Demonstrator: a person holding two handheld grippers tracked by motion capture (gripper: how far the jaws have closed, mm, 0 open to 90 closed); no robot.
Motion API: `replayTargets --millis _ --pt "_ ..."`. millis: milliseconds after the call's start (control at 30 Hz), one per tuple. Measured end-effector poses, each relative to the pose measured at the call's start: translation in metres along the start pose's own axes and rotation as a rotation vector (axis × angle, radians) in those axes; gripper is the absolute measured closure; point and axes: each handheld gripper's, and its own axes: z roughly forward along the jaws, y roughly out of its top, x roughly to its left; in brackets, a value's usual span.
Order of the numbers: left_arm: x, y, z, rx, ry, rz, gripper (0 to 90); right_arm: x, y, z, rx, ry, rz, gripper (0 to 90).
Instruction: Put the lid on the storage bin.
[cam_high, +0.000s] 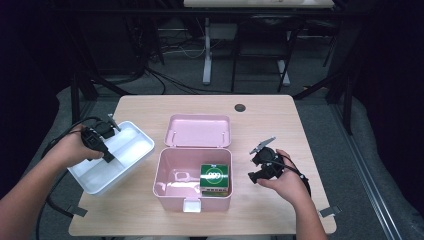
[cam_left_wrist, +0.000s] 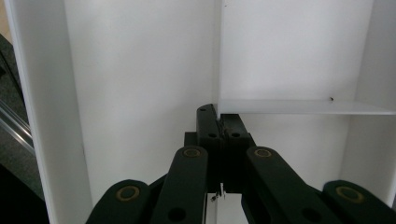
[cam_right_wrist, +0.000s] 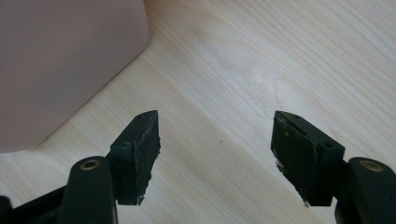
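In the high view a white divided tray (cam_high: 131, 148) sits at the table's left, tilted over the edge. My left gripper (cam_high: 108, 157) reaches down into it. In the left gripper view the left gripper (cam_left_wrist: 219, 125) is shut on the thin inner divider (cam_left_wrist: 299, 107) of the tray (cam_left_wrist: 140, 70). An open pink box (cam_high: 163, 172) stands in the middle with its lid (cam_high: 198, 131) folded back and a green carton (cam_high: 216, 177) inside at the right. My right gripper (cam_high: 254, 169) rests right of the box, open over bare wood (cam_right_wrist: 233, 70), with nothing between its fingers (cam_right_wrist: 217, 145).
The pink box's outer wall (cam_right_wrist: 60, 60) is close at the left in the right gripper view. A dark round hole (cam_high: 240, 107) marks the wooden table (cam_high: 280, 130) at the back. Table legs and cables lie on the floor beyond.
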Motion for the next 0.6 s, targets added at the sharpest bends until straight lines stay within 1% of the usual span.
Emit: replayTargets --millis 33,67,167,200,333,400,433,500,533,567,600 --pt "-0.001 0.001 -0.003 0.006 0.002 0.008 89.0 0.000 0.000 0.000 0.000 0.001 0.001 32.3" --pt "-0.002 0.002 -0.006 0.002 -0.002 0.009 89.0 0.000 -0.001 0.002 -0.019 0.001 0.003 32.3" --pt "-0.006 0.006 -0.015 -0.002 0.003 0.024 89.0 0.000 -0.001 0.002 -0.019 0.001 0.004 32.3" --pt "-0.007 0.007 -0.016 -0.008 0.002 0.023 89.0 0.000 -0.001 0.002 -0.018 0.001 0.004 32.3" --pt "-0.012 0.013 -0.024 -0.004 0.007 0.046 89.0 0.000 -0.001 0.002 -0.018 0.001 0.004 32.3" --pt "-0.016 0.017 -0.027 -0.014 0.006 0.054 89.0 -0.001 -0.001 0.002 -0.018 0.007 0.005 32.3" --pt "-0.018 0.019 -0.029 -0.020 0.007 0.056 89.0 -0.001 -0.001 0.001 -0.006 0.007 0.004 32.3" --pt "-0.023 0.025 -0.030 -0.025 0.007 0.078 89.0 -0.001 -0.001 0.001 -0.007 0.007 0.004 32.3" --pt "-0.025 0.027 -0.031 -0.032 0.010 0.079 89.0 -0.001 -0.001 0.002 -0.018 0.007 0.006 32.3" --pt "-0.027 0.030 -0.032 -0.034 0.017 0.096 89.0 -0.001 -0.001 0.001 -0.005 0.006 0.005 32.3" --pt "-0.030 0.032 -0.032 -0.042 0.016 0.106 89.0 -0.001 -0.001 0.002 -0.017 0.000 0.007 32.3"
